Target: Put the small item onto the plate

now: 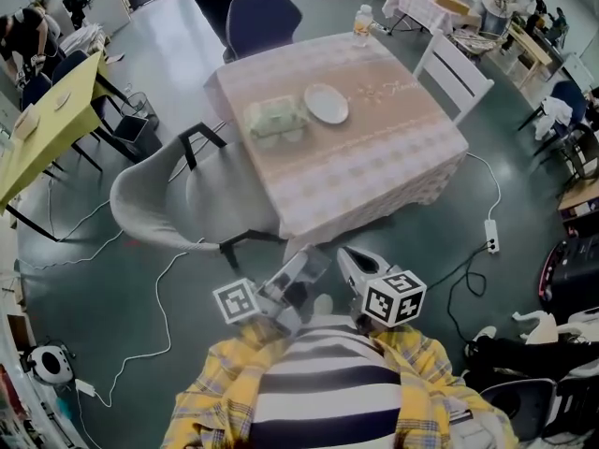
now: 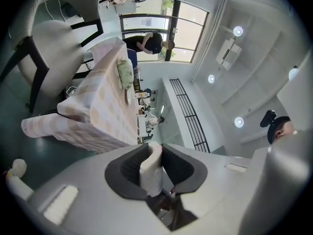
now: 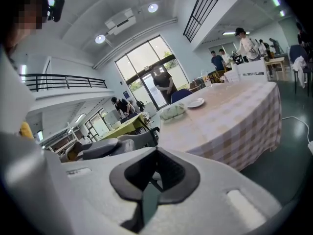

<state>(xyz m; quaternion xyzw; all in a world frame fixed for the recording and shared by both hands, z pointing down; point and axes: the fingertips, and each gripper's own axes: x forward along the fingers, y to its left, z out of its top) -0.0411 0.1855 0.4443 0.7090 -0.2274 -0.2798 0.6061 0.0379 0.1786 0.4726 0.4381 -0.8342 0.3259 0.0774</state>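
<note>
No legible word, number, brand or sign anywhere. Only black-and-white square patterns on the left cube (image 1: 236, 300) of the left gripper (image 1: 312, 262) and the right cube (image 1: 394, 296) of the right gripper (image 1: 348, 256). Bottle (image 1: 363, 21) label too small to read.
</note>
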